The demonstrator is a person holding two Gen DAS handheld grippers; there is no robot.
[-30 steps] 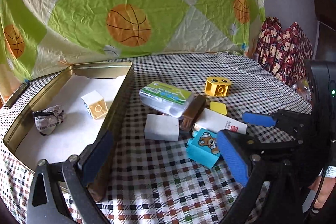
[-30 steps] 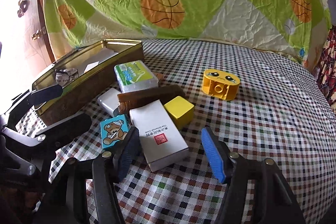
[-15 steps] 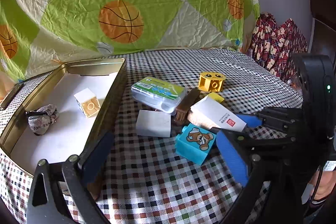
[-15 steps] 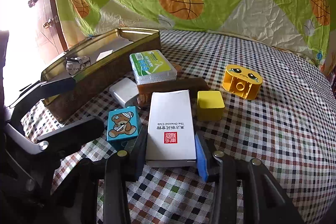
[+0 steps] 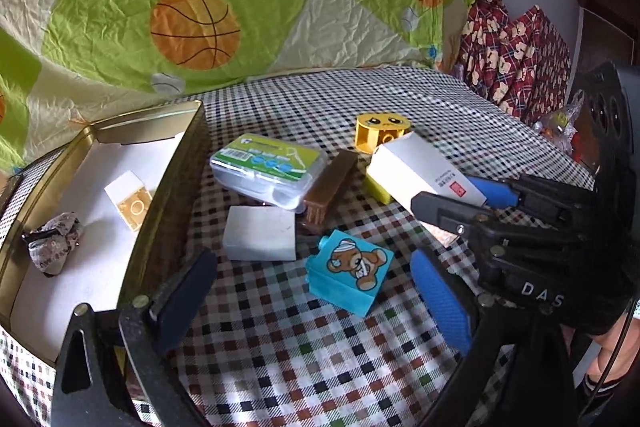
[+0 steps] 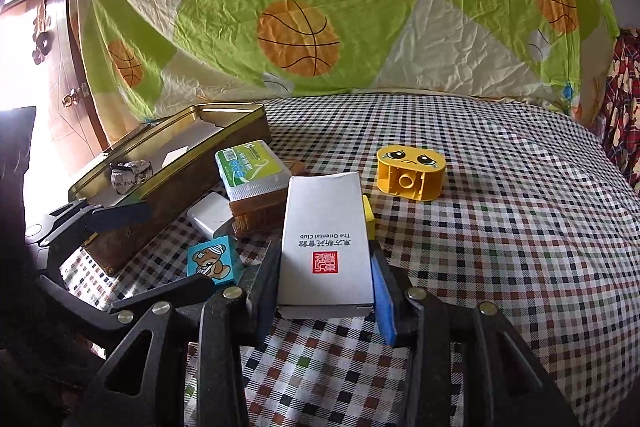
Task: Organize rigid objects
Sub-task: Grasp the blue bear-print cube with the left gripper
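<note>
White cardboard box [image 6: 325, 247] sits clamped between the right gripper [image 6: 325, 291] pads, raised off the checked cloth; gold metal tin [image 6: 168, 143], ahead-left, holds two items; six remain outside.

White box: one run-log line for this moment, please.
right tool: shut on white box | box: tilted up | left tool: open, empty | tin: open

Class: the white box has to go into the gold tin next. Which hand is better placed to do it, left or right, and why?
Right. The right gripper is shut on the white box, tilted off the cloth. The left gripper is open and empty near the gold tin.
</note>
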